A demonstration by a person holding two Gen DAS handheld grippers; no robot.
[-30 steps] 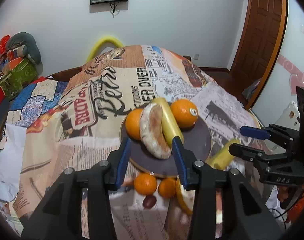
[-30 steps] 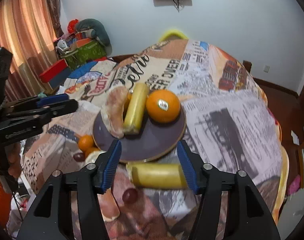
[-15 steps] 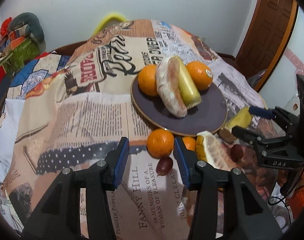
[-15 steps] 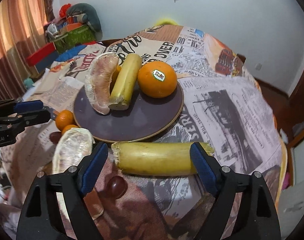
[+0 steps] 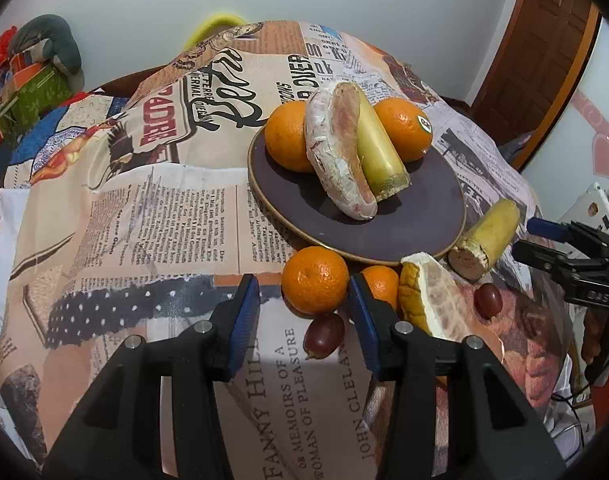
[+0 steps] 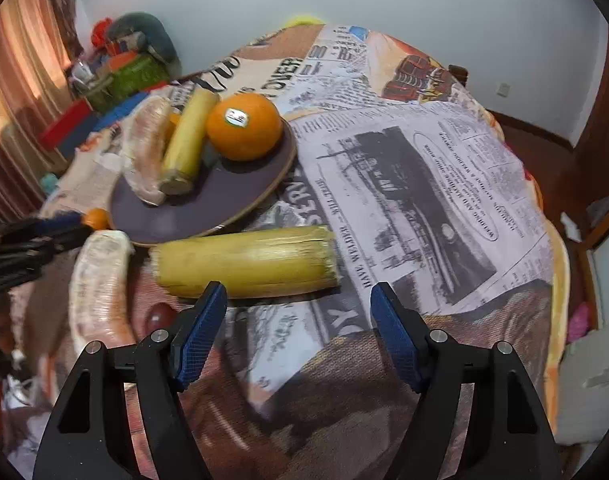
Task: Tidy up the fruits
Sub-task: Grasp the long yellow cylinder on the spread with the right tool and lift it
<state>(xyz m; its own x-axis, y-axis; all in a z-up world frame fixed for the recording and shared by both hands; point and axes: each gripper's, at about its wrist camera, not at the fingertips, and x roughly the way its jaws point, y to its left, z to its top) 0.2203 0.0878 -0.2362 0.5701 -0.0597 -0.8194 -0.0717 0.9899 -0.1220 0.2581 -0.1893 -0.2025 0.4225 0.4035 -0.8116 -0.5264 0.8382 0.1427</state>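
Left gripper (image 5: 303, 300) low over the surface (image 5: 152, 216), jaws part open and holding nothing, a grape (image 5: 324, 335) right between them and a mandarin (image 5: 314, 280) just past the tips. A second mandarin (image 5: 380, 283) peeks out behind the right jaw, a pomelo wedge (image 5: 436, 300) lies just right of it, then a second grape (image 5: 488, 300) and a cane piece (image 5: 486, 240) further right.

Over to the right gripper (image 6: 298, 308): jaws spread wide, empty, that same cane piece lying crosswise just ahead of the tips, not yet between them.

Beyond both, the plate (image 5: 416, 236) holds two oranges (image 5: 404, 128), one pomelo wedge (image 5: 336, 152) and one cane piece (image 5: 380, 152).

My read: roughly halfway. Four items plated, six loose on the cloth.

Count: two oranges, two mandarins, two grapes, two pomelo wedges, two cane pieces, one plate.
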